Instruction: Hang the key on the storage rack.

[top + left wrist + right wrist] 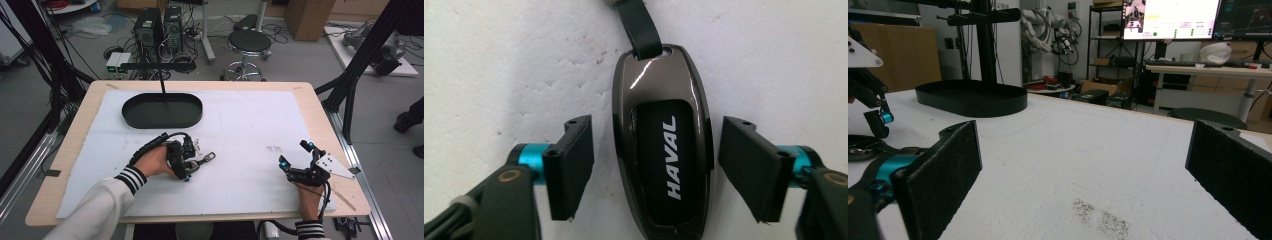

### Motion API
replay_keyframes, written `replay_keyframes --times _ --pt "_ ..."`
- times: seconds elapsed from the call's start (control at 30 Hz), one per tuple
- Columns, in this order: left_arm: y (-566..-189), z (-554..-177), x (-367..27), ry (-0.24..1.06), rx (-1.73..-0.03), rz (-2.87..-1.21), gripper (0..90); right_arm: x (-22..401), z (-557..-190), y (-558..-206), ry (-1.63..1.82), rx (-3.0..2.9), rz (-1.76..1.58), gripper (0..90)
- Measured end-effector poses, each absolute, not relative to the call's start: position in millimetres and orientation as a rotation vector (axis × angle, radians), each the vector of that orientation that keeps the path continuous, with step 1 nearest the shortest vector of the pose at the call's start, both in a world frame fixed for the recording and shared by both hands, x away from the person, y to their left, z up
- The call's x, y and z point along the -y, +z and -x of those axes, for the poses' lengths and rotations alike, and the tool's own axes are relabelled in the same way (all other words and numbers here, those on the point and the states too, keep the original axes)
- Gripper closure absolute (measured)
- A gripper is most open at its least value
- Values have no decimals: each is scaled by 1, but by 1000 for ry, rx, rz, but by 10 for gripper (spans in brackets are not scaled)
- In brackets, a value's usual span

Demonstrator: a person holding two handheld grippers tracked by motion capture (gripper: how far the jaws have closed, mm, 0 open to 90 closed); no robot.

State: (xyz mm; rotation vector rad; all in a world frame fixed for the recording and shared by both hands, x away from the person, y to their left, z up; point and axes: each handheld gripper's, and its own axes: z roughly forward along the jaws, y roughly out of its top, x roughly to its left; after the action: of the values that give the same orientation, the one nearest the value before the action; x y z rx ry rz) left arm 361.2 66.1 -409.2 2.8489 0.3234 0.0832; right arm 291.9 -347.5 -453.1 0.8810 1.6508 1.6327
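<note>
Glossy dark key fob (pixel 663 145) lettered HAVAL, black strap, between wide left tool (pixel 656 167), right tool (pixel 1083 175) wide

White sleeves (pixel 95 212) with black-striped cuffs; each black gripper (pixel 654 165) has teal joints and brass screws.

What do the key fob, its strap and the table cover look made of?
Key fob: glossy dark shell, metal or plated plastic, judging by sharp reflections. Strap: matte black, probably leather or rubber. Table cover: white, pitted and dented, likely foam sheet.
</note>
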Motion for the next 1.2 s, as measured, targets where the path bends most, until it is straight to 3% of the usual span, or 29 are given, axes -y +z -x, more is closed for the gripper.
replay_keyframes --times 0.1,0.17,0.2,0.63,0.77,1.2 --pt "-410 -360 -65 91 -319 -2848 333 348 -292 -453 1633 -1650 -878 4" --pt "-408 -359 -65 75 -331 -2835 461 348 -292 -453 1632 -1650 -877 4" --pt "-408 -359 -65 74 -342 -2834 472 348 -292 -453 1632 -1650 -878 4" --pt "-406 -354 -64 119 -332 -2821 486 348 -292 -453 1633 -1650 -882 4" --pt "-399 -355 -69 212 -348 -2793 488 348 -292 -453 1632 -1650 -881 4" --pt "-370 -366 -107 304 -550 -2537 488 347 -292 -453 1632 -1649 -881 4"
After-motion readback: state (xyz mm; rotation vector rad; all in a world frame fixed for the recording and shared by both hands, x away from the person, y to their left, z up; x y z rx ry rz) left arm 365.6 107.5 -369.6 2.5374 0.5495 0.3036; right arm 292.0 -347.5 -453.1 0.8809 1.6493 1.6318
